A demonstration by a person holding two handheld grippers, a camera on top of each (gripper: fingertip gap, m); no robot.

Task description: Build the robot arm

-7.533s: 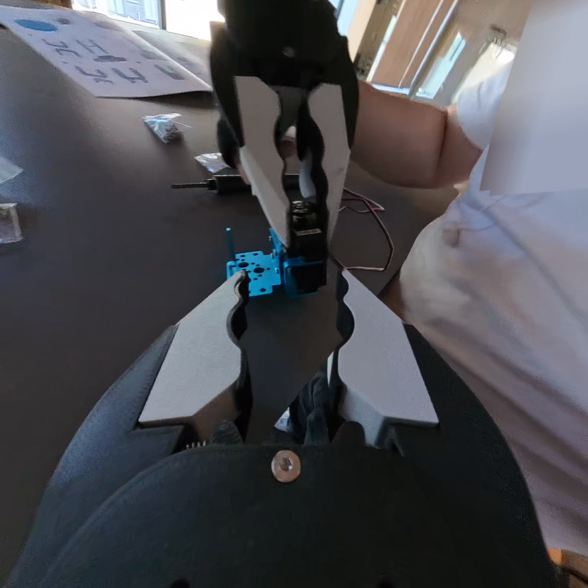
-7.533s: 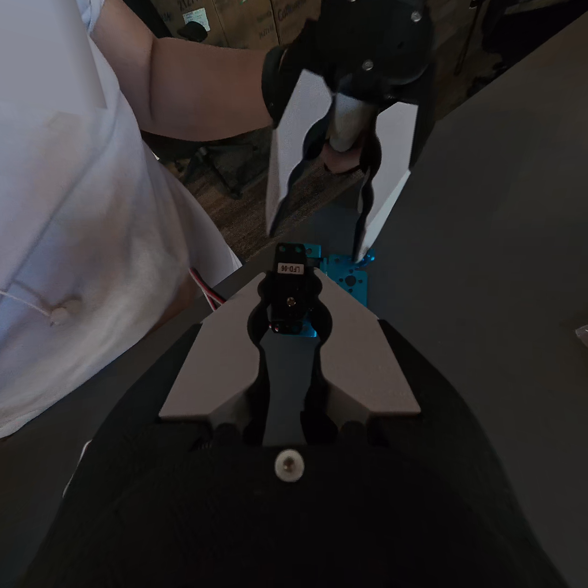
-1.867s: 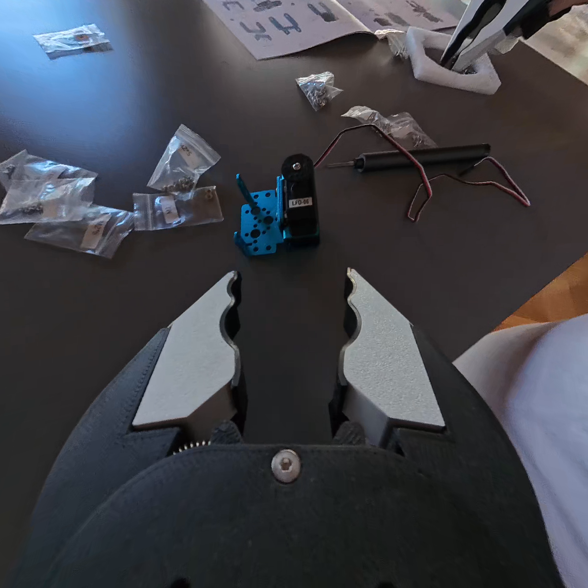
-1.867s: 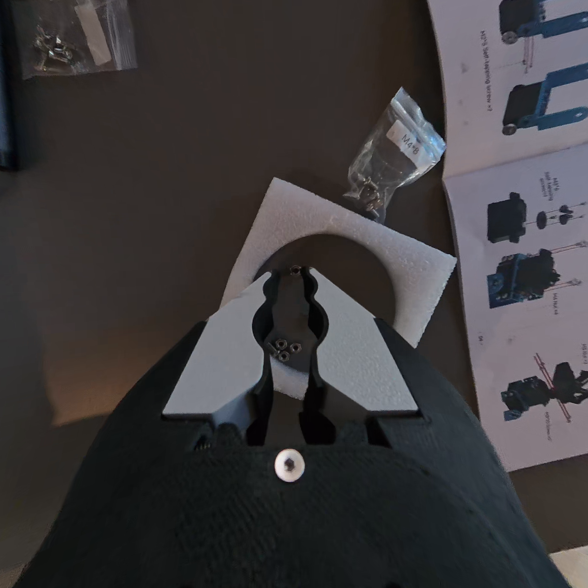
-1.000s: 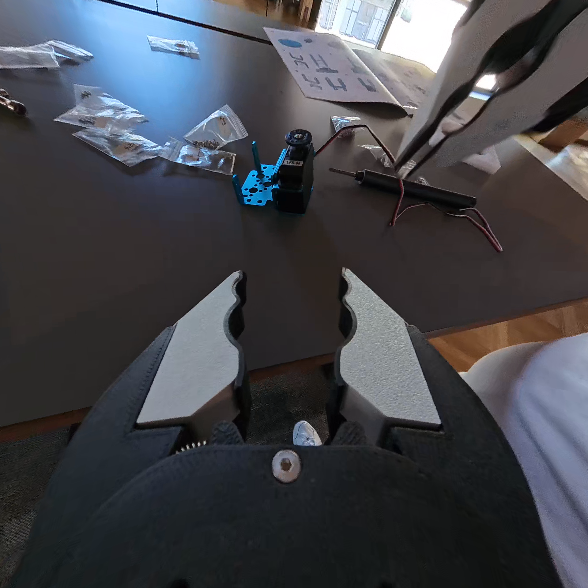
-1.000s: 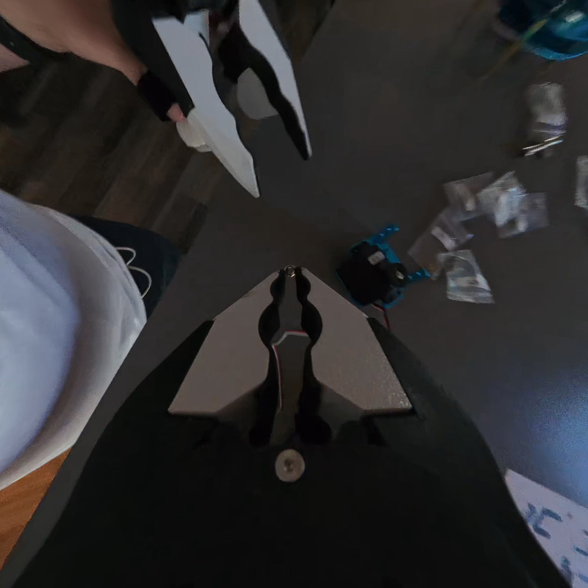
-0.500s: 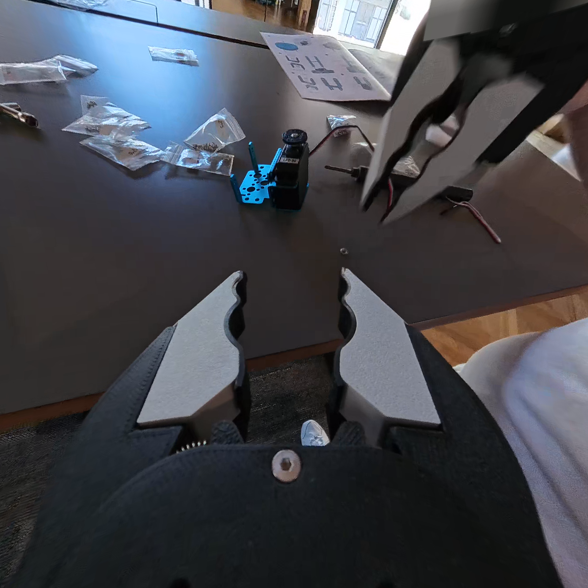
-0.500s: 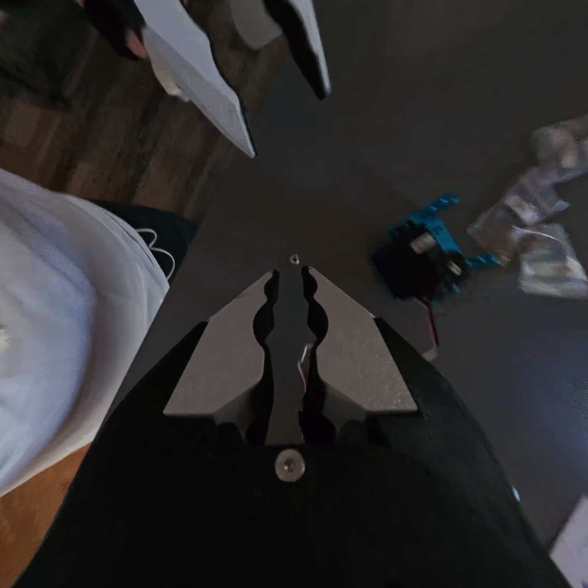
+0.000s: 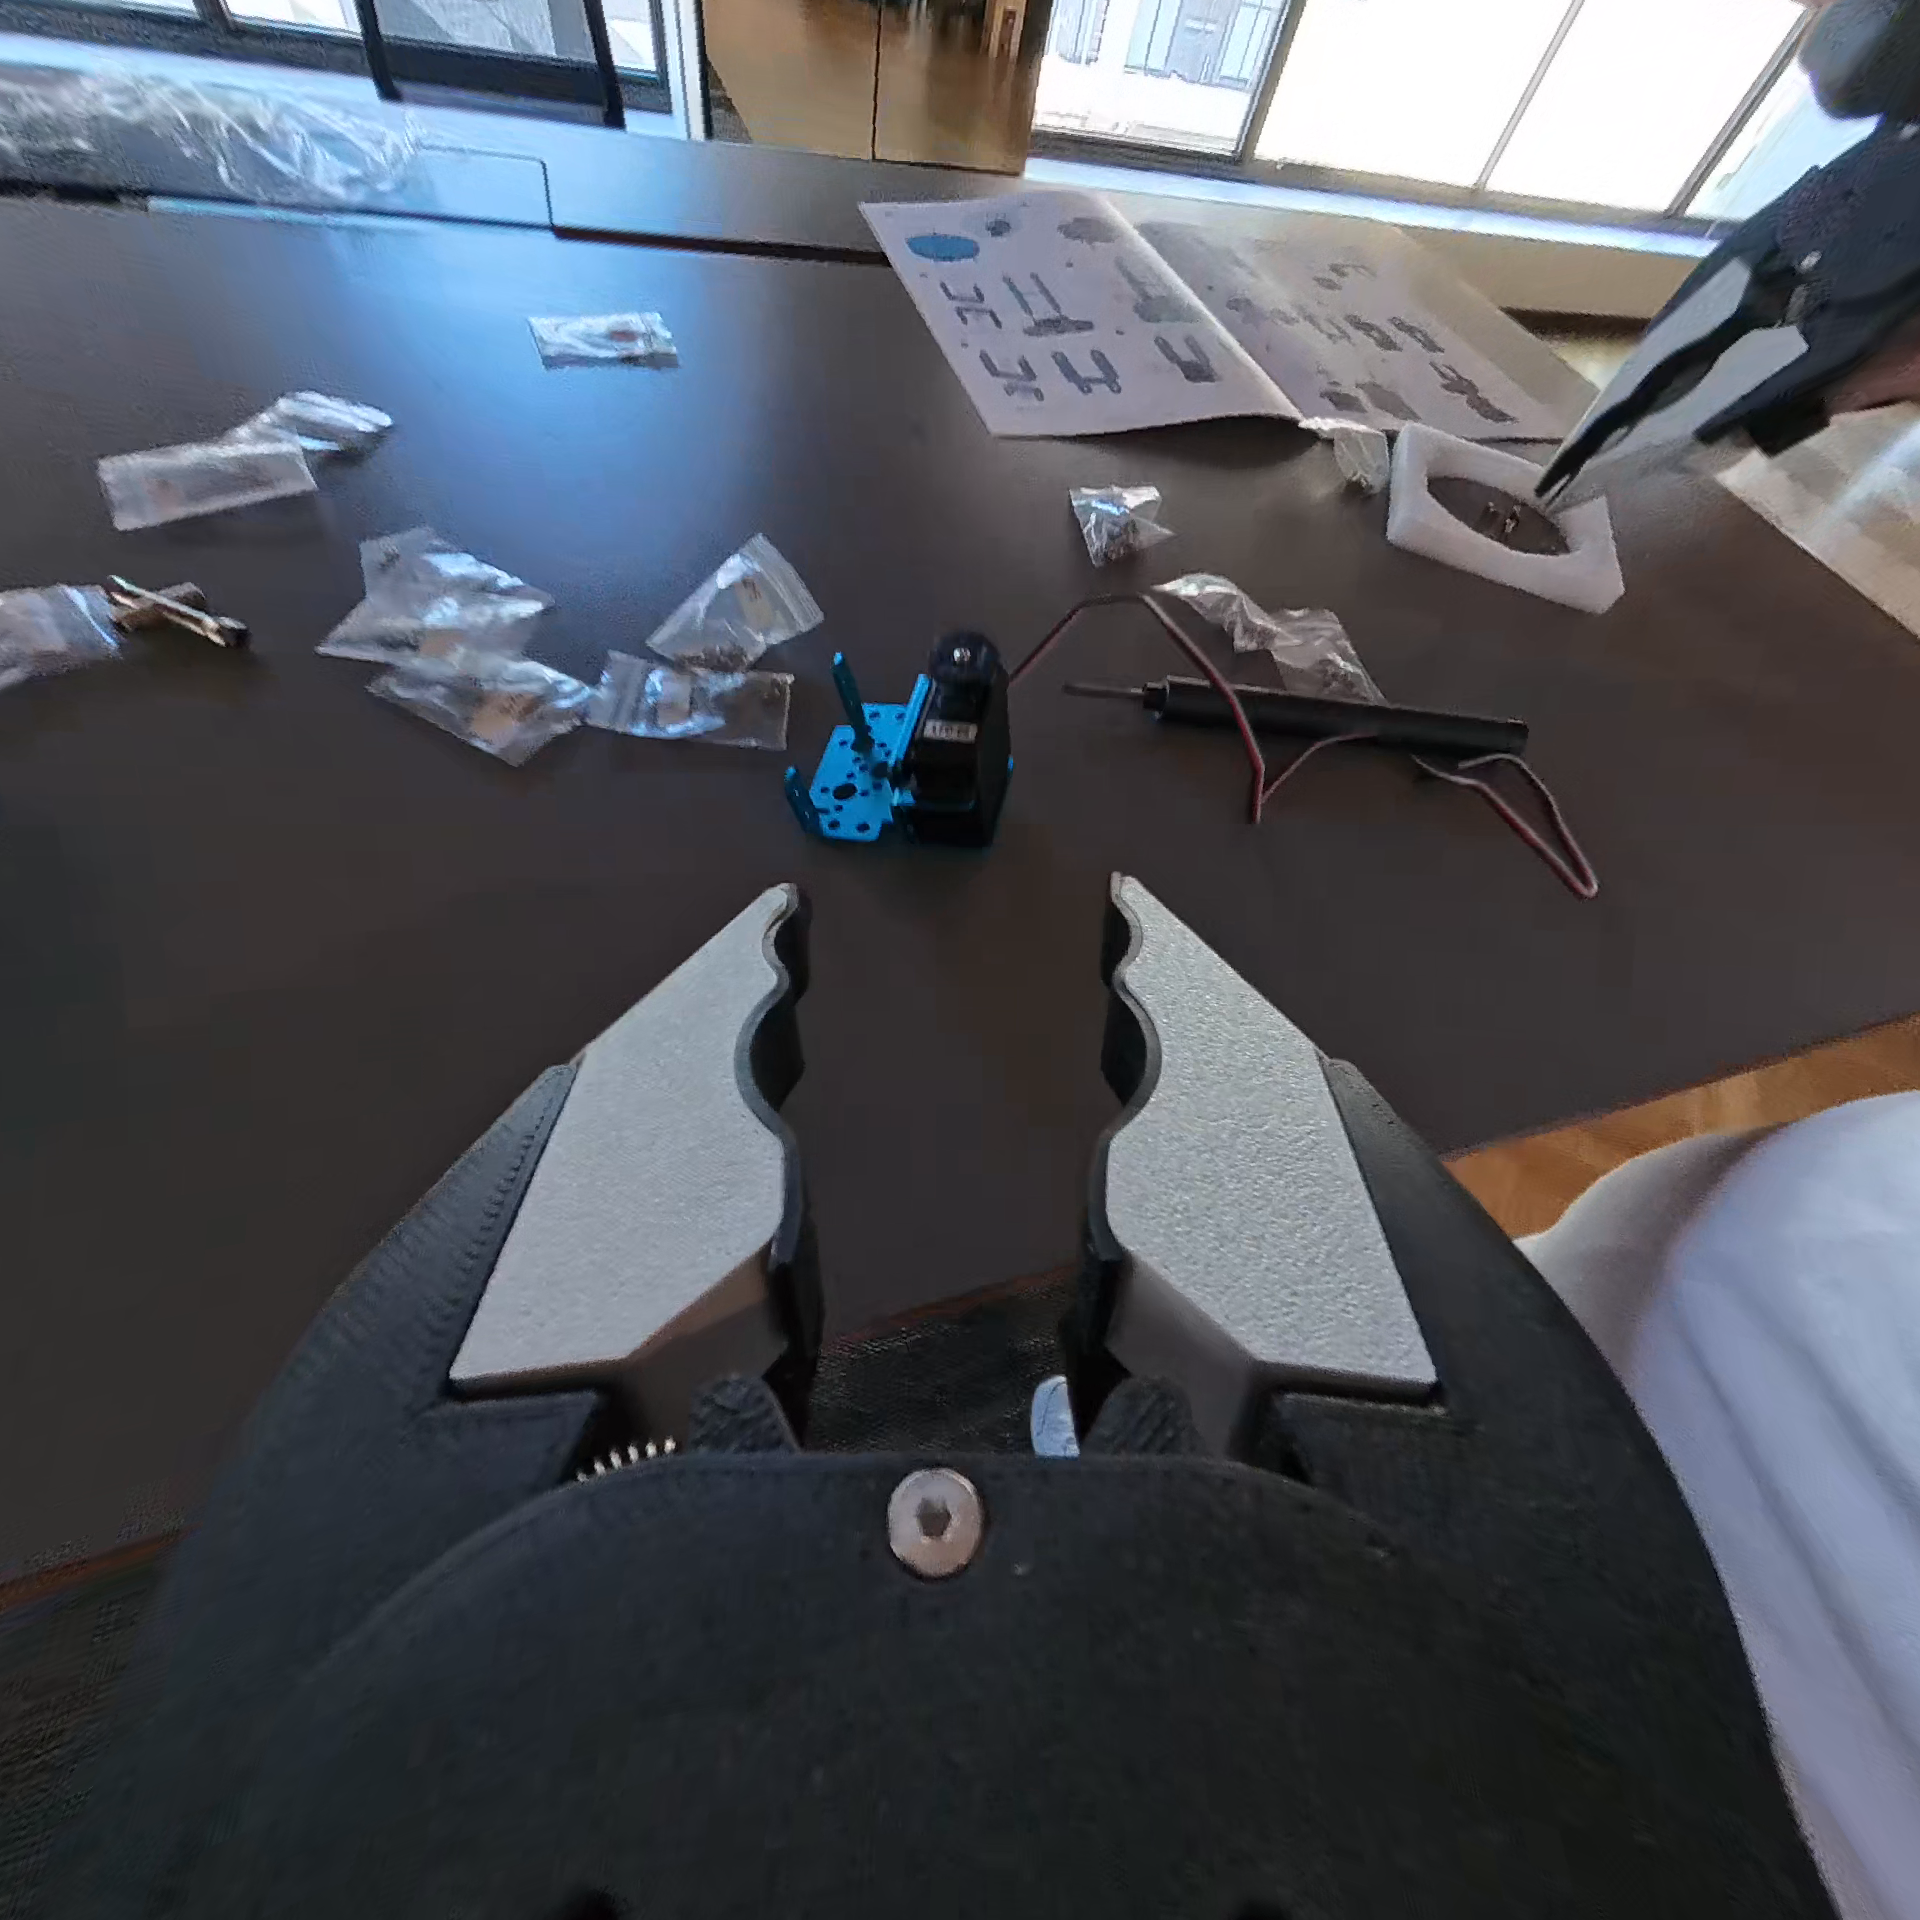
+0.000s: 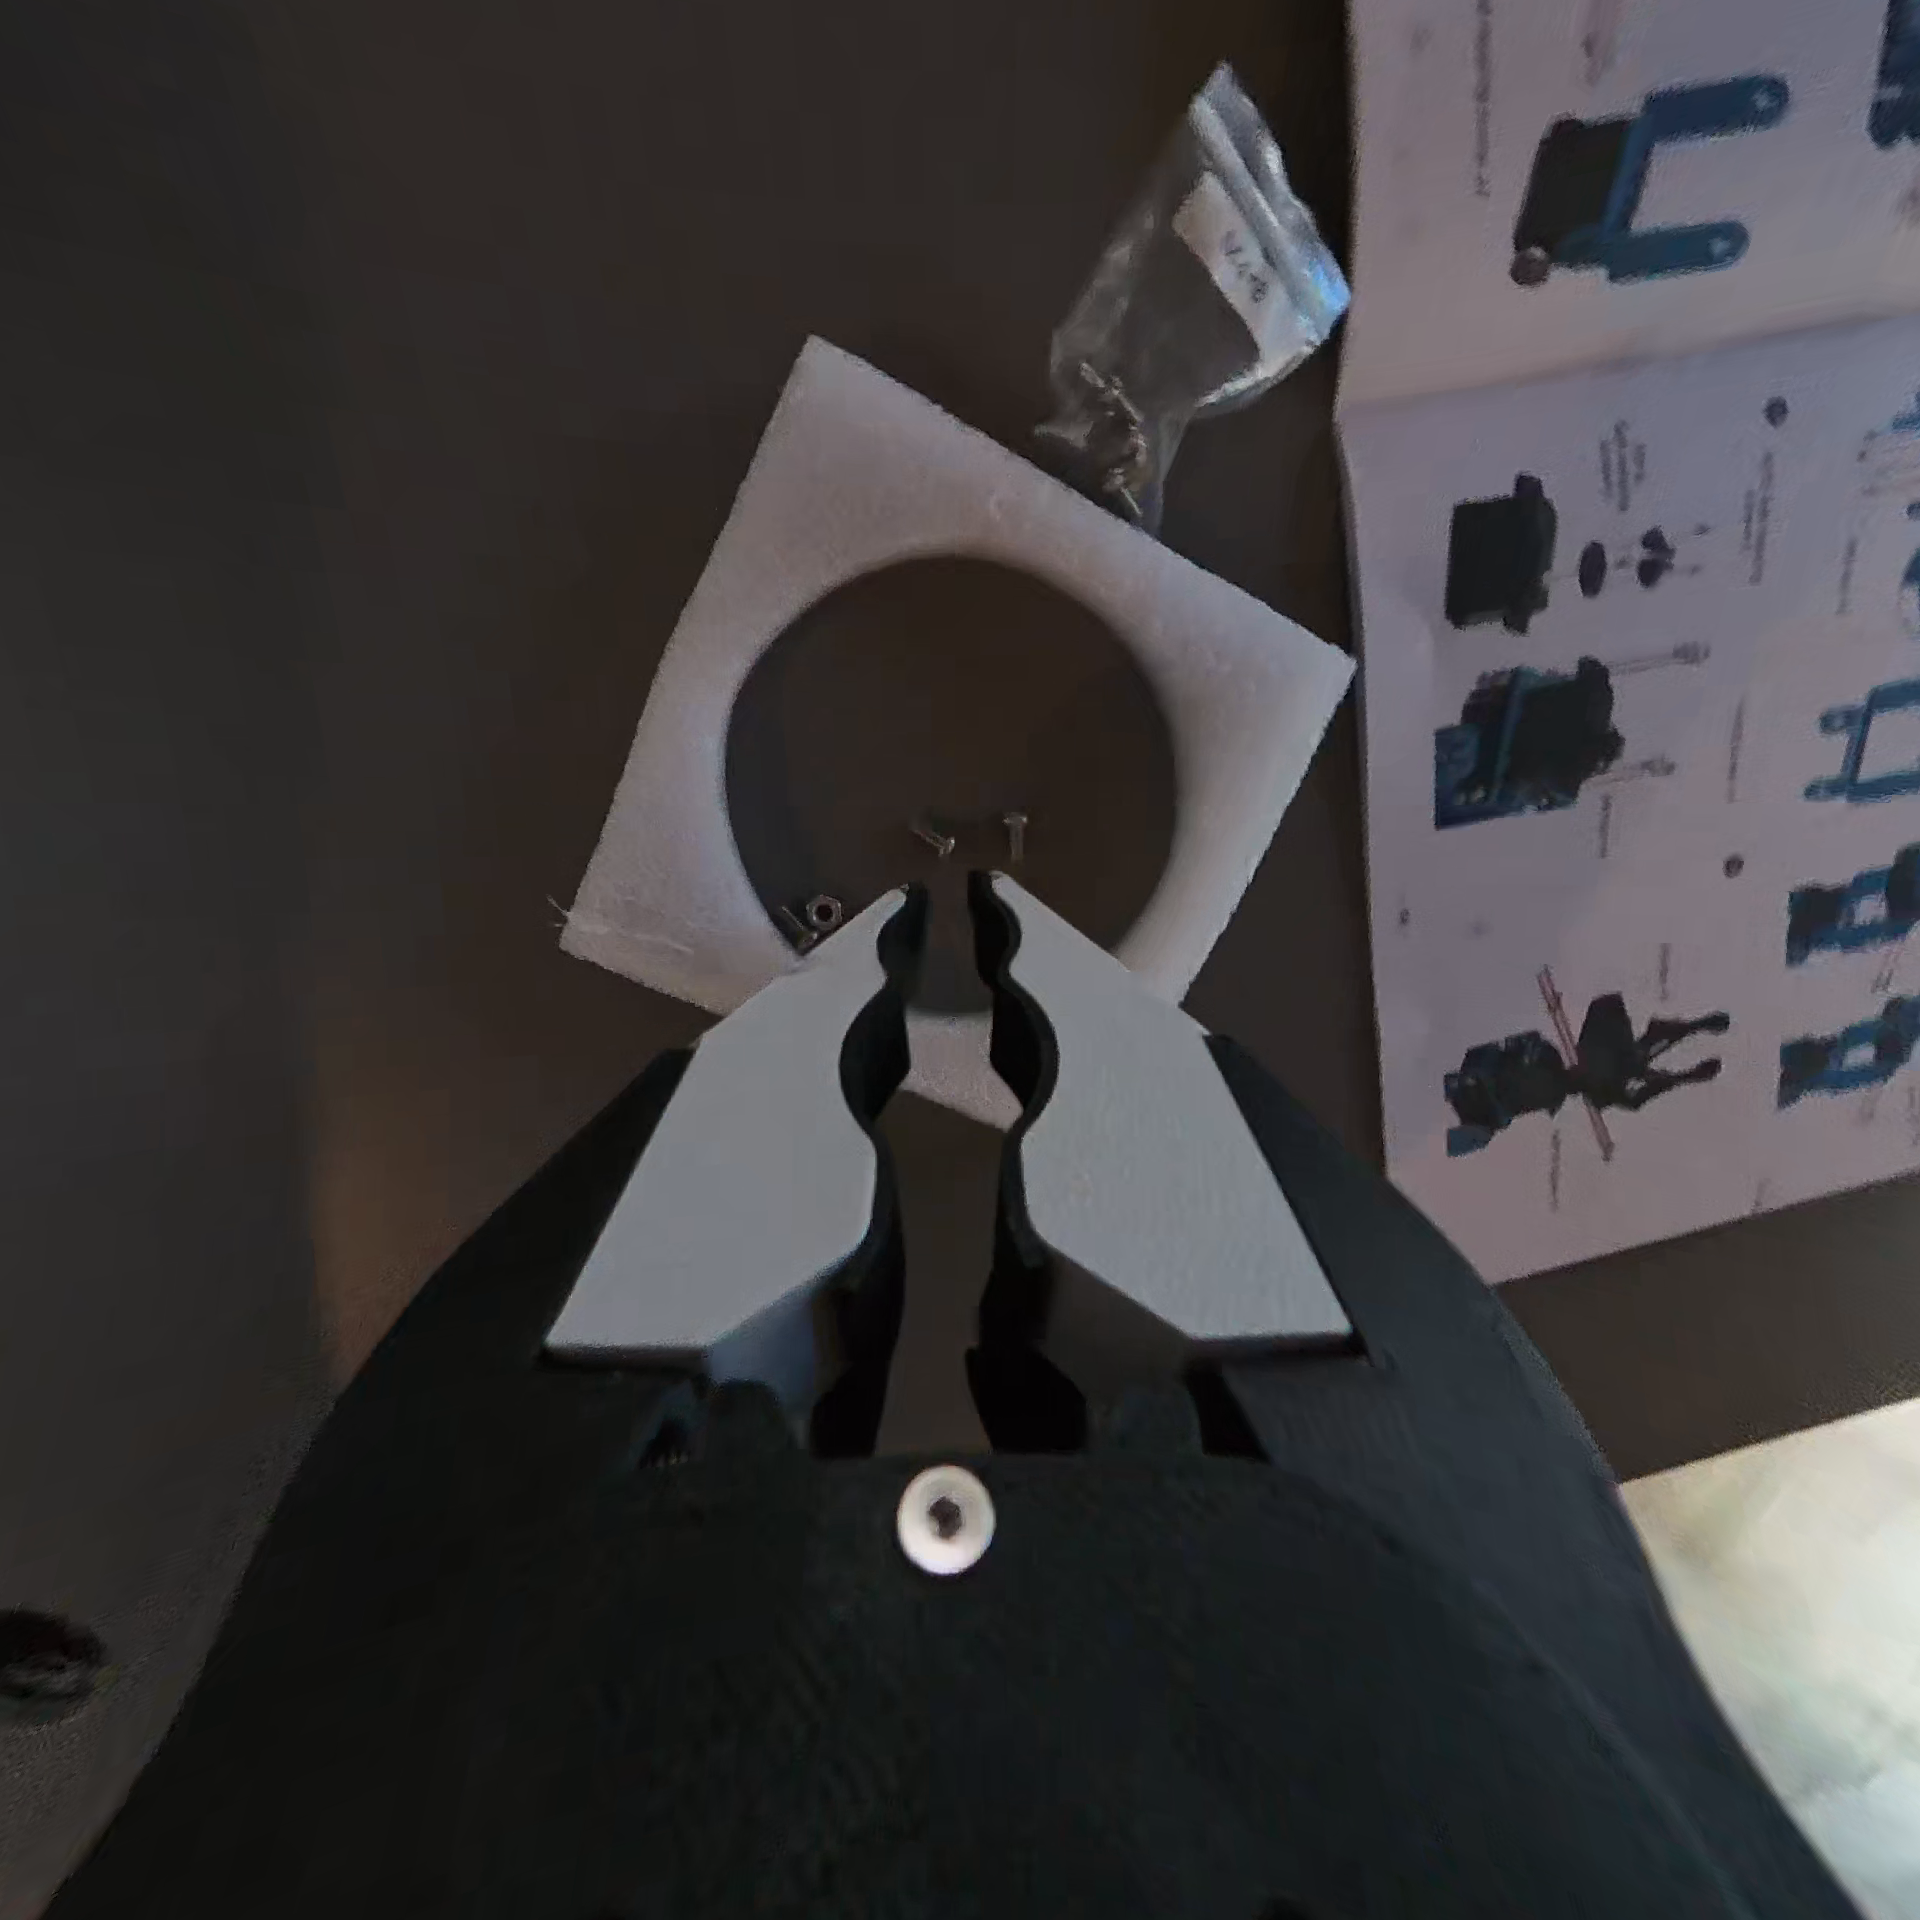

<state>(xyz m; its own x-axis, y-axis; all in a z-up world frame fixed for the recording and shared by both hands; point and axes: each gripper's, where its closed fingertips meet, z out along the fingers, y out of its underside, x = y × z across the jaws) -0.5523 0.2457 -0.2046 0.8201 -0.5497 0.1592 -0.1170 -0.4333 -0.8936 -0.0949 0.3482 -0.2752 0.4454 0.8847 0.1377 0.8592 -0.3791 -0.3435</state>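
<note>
Left gripper [image 9: 951, 894], fingers spread wide and empty, hovers above the dark table [image 9: 312, 935] short of a black servo [image 9: 961, 753] mounted in a blue bracket [image 9: 847, 784], with screw bags [image 9: 468, 655] to its left and a black screwdriver [image 9: 1340, 717] to its right. Right gripper [image 10: 948, 883], tips parted by a narrow gap and holding nothing, points into the round opening of a white foam frame [image 10: 914, 488], just short of two small screws [image 10: 971, 831]; a nut [image 10: 821, 912] lies beside its left fingertip and an instruction sheet [image 10: 1662, 644] lies to the right
</note>
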